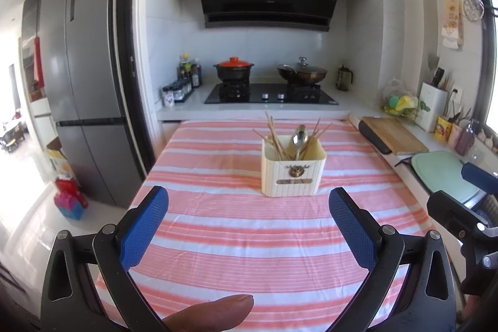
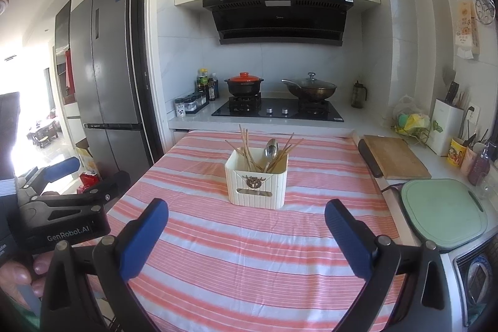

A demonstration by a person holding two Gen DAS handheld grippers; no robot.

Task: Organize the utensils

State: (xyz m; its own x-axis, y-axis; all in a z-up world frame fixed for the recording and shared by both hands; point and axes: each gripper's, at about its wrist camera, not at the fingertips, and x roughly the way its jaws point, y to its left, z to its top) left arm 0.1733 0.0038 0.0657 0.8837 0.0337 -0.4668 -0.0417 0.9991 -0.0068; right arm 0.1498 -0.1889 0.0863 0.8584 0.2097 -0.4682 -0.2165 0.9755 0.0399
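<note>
A cream ribbed utensil holder (image 1: 292, 173) (image 2: 256, 182) stands on the pink-and-white striped tablecloth (image 1: 242, 238) (image 2: 249, 254), near the middle. Several wooden chopsticks (image 1: 275, 139) (image 2: 249, 148) and a metal spoon (image 1: 299, 137) (image 2: 270, 151) stand upright in it. My left gripper (image 1: 249, 198) is open and empty, held well short of the holder. My right gripper (image 2: 247, 209) is open and empty, also short of the holder. The left gripper's body shows at the left of the right wrist view (image 2: 65, 207); the right gripper's body shows at the right edge of the left wrist view (image 1: 460, 213).
A counter with a gas hob (image 2: 277, 111), a red-lidded pot (image 2: 244, 84) and a wok (image 2: 311, 89) lies behind the table. A wooden board (image 2: 395, 156), a green board (image 2: 442, 212) and a knife block (image 2: 446, 125) are on the right. A fridge (image 2: 105, 77) stands on the left.
</note>
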